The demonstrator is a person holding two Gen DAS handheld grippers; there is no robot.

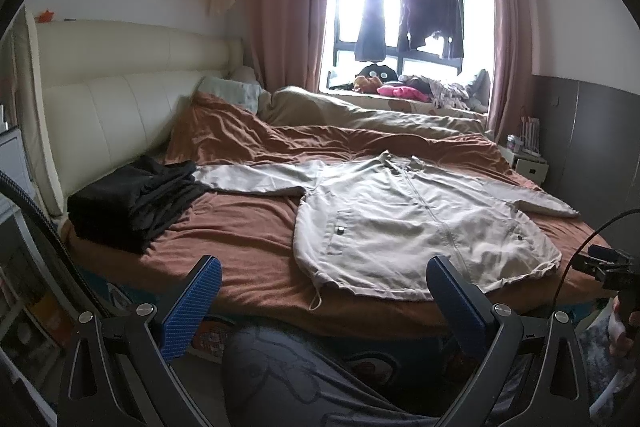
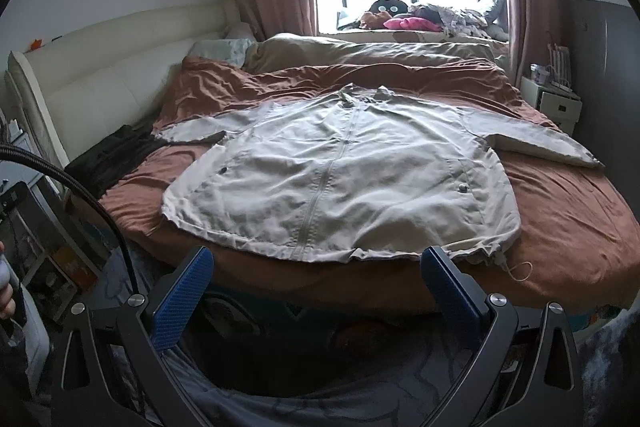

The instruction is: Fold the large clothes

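A large beige zip jacket (image 1: 404,223) lies flat, front up, on the brown bed cover, both sleeves spread out sideways; it also shows in the right wrist view (image 2: 340,179). Its hem lies at the near edge of the bed. My left gripper (image 1: 324,291) is open and empty, held off the near edge of the bed, to the left of the hem. My right gripper (image 2: 318,279) is open and empty, just in front of the middle of the hem. Neither touches the jacket.
A folded black garment (image 1: 132,203) lies on the bed at the left, next to the jacket's sleeve end. A cream headboard (image 1: 120,95) stands at the left. A rumpled duvet (image 1: 360,115) and pillows lie at the back. A white nightstand (image 2: 552,103) stands at the right.
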